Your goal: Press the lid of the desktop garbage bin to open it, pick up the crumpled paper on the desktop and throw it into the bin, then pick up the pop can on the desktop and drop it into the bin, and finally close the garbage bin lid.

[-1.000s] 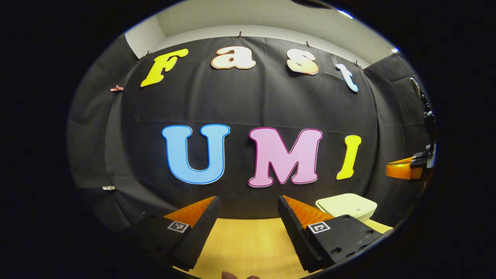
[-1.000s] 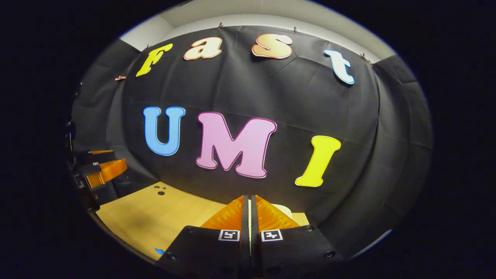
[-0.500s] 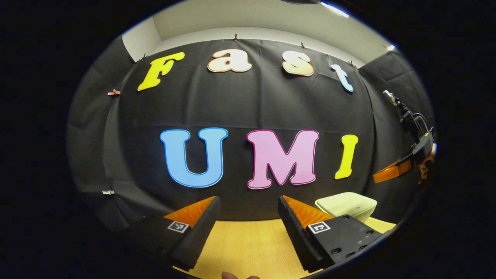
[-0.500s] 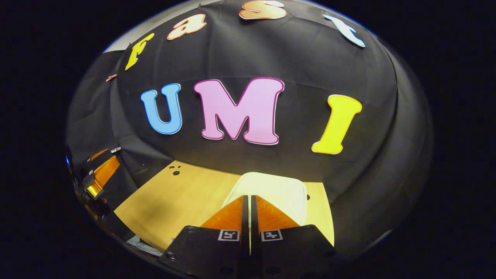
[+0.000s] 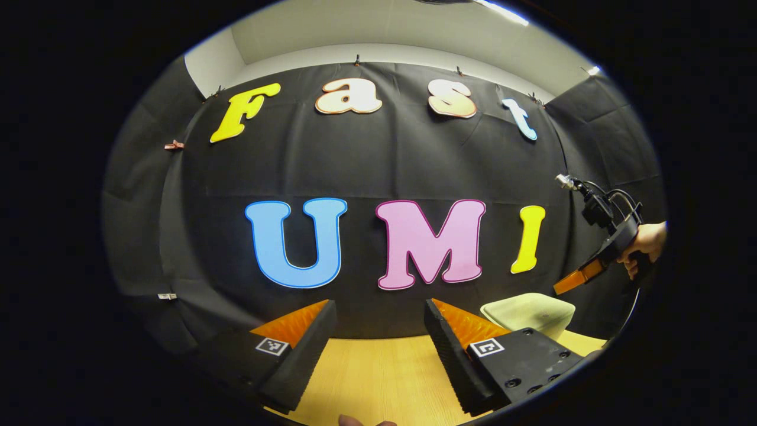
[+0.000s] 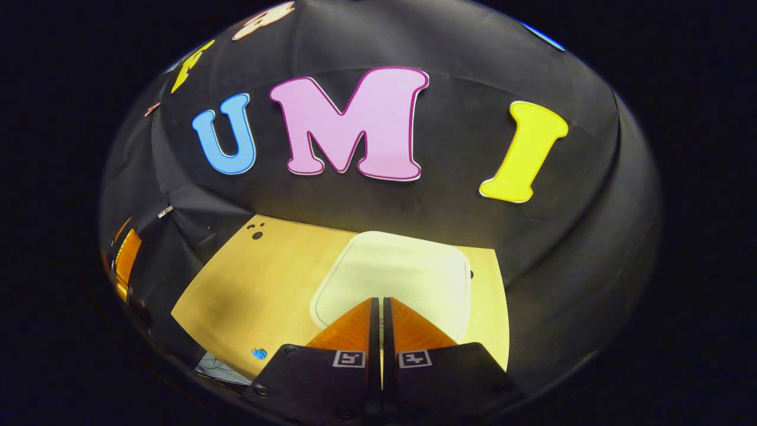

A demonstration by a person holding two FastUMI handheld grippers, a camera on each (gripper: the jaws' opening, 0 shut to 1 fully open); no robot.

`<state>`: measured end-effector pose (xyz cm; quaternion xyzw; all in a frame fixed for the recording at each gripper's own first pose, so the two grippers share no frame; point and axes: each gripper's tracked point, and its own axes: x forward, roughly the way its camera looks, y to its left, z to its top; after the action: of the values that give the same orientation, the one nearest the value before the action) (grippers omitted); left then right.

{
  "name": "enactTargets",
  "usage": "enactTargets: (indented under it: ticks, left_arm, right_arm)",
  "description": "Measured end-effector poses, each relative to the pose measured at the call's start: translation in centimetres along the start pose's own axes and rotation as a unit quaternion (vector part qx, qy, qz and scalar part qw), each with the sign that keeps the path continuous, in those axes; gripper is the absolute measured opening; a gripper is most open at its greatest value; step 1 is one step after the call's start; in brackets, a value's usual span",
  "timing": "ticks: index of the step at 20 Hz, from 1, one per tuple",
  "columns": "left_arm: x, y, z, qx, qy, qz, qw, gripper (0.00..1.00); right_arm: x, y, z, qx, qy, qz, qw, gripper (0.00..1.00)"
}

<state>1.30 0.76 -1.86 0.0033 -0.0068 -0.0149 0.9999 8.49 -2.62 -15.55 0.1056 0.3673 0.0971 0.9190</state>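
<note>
The pale garbage bin (image 6: 393, 281) stands with its lid down near the back of the wooden table (image 6: 266, 284). My right gripper (image 6: 379, 303) is shut with nothing between its fingers, tilted down over the near part of the lid. In the left gripper view the same bin (image 5: 527, 312) sits at the right, and the right gripper (image 5: 559, 290) hangs just above it, held by a hand (image 5: 647, 242). My left gripper (image 5: 378, 307) is open and empty, held level above the table (image 5: 378, 373).
The black cloth wall rises right behind the bin. A small blue mark (image 6: 258, 354) lies on the table near its front edge. Dark holes (image 6: 256, 234) mark the table's far left corner. The left gripper's finger (image 6: 126, 260) shows at the far left.
My right gripper has tipped downward and come in over the bin lid, staying shut. The left gripper has barely moved.
</note>
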Motion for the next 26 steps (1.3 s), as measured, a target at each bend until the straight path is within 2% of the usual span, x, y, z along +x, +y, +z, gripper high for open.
enactTargets:
  ticks: [2, 3, 4, 8, 13, 20, 23, 26]
  left_arm:
    - [-0.1, 0.1, -0.1, -0.002, 0.002, 0.002, 1.0, 0.95]
    - [-0.1, 0.0, -0.2, -0.004, 0.003, 0.003, 1.0, 0.95]
    - [-0.1, 0.0, -0.4, -0.006, 0.005, 0.004, 1.0, 0.95]
    - [-0.1, 0.3, -1.0, -0.01, 0.012, 0.011, 1.0, 0.95]
    - [0.0, 0.6, -1.9, -0.009, 0.022, 0.019, 1.0, 0.95]
    - [0.2, 0.6, -2.5, -0.019, 0.028, 0.024, 0.999, 0.95]
    - [0.3, 0.3, -2.3, -0.018, 0.025, 0.02, 0.999, 0.95]
    - [0.4, 0.0, -2.2, -0.014, 0.025, 0.017, 0.999, 0.95]
  right_arm:
    - [1.0, -0.2, -0.5, 0.007, 0.019, 0.005, 1.0, 0.05]
    - [1.5, -0.3, -0.7, 0.009, 0.03, 0.009, 0.999, 0.01]
    - [2.0, -0.3, -1.2, 0.013, 0.043, 0.013, 0.999, 0.05]
    - [3.7, 0.1, -2.9, 0.012, 0.089, 0.031, 0.995, 0.05]
    - [5.0, -0.2, -4.4, 0.004, 0.121, 0.033, 0.992, 0.05]
    - [5.2, -0.2, -4.9, -0.015, 0.129, 0.032, 0.991, 0.06]
    - [5.0, -0.2, -3.7, -0.004, 0.106, 0.041, 0.993, 0.06]
    - [4.5, -0.6, -3.3, -0.002, 0.088, 0.032, 0.996, 0.06]
